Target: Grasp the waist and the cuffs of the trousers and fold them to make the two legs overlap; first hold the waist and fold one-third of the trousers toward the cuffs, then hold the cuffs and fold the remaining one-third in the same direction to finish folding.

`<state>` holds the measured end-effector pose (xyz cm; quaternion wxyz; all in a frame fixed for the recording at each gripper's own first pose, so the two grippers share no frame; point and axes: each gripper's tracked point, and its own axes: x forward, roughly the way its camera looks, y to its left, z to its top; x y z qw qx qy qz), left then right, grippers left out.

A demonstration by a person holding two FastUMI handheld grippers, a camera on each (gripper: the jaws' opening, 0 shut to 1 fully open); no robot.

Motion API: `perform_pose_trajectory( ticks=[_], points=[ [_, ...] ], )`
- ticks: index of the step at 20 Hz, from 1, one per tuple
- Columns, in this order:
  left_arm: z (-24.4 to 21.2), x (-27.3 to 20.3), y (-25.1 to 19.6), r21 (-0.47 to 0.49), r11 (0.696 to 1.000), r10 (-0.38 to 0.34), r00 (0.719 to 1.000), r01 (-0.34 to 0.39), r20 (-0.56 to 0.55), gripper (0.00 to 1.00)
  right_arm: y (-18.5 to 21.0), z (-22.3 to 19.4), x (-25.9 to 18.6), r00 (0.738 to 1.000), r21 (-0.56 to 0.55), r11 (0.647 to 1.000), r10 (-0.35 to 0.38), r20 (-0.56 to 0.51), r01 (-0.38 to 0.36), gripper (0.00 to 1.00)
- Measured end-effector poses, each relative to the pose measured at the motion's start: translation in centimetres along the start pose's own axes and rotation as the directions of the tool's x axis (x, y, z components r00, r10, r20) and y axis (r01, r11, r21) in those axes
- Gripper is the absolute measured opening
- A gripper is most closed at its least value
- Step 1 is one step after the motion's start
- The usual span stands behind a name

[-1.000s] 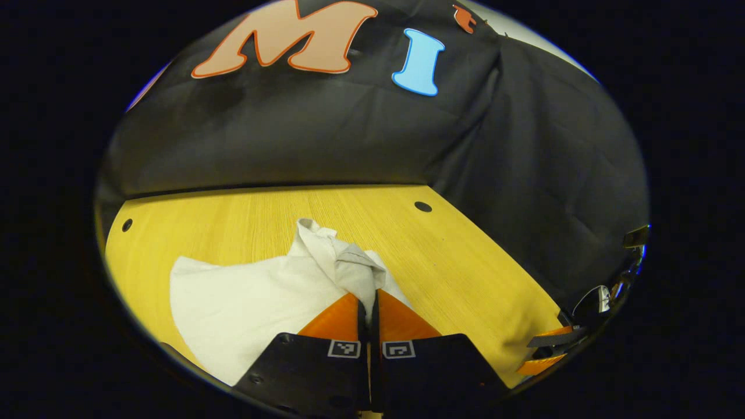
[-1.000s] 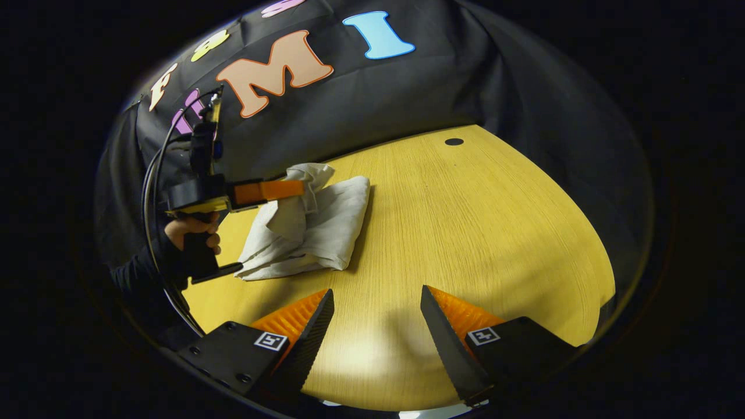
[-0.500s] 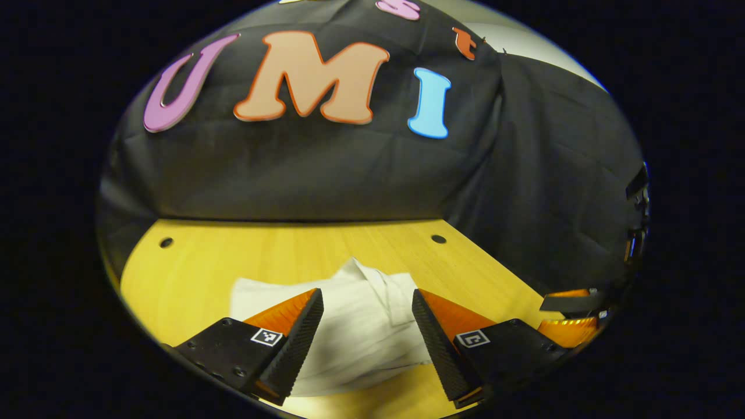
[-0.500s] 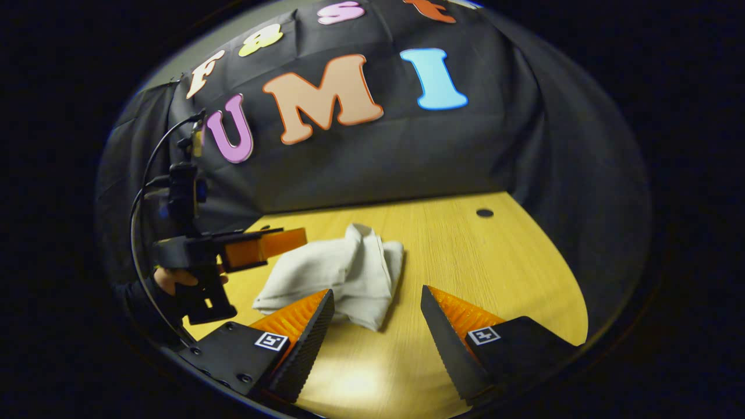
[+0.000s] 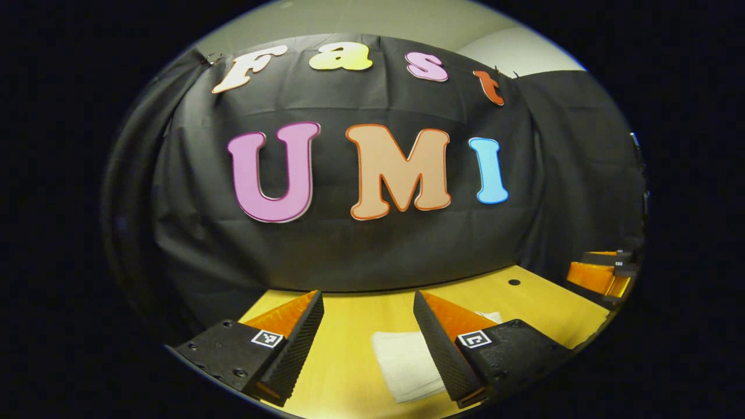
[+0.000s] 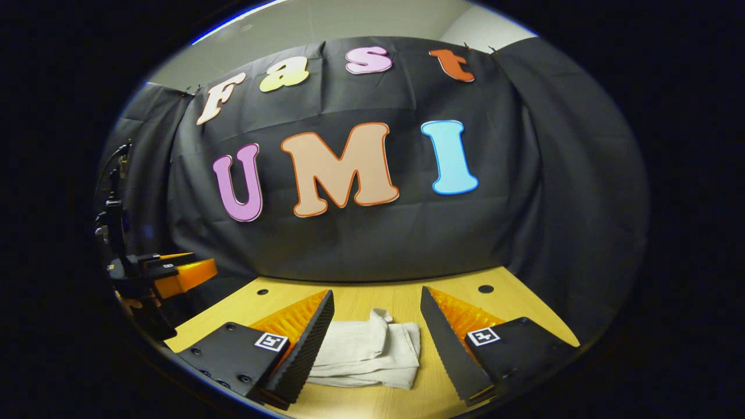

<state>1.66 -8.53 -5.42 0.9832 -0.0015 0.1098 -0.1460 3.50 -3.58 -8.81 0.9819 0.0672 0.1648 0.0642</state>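
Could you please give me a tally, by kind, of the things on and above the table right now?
Grippers: 2, the left gripper and the right gripper, both open and off the cloth.
Trousers: 1, the pale folded trousers lying on the table.
Tables: 1.
Total: 4.

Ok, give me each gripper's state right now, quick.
Left gripper: open, holding nothing, above the table.
Right gripper: open, holding nothing; the folded trousers lie on the table beyond it.
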Motion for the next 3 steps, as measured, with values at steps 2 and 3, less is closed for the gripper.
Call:
perform_pose_trajectory(
  ticks=[2, 3],
  points=[
    [0.5, -1.0, 1.6, 0.03, 0.999, 0.037, 0.999, -0.038, 0.028, 0.95, 0.7, 0.4, 0.1, 1.0, -0.008, 1.0, -0.018, 0.02, 0.018, 0.96],
    [1.0, -1.5, 2.4, 0.039, 0.998, 0.057, 0.997, -0.059, 0.049, 0.96, 0.9, 0.7, 0.0, 0.999, -0.027, 0.999, -0.026, 0.035, 0.027, 0.96]
  ],
)
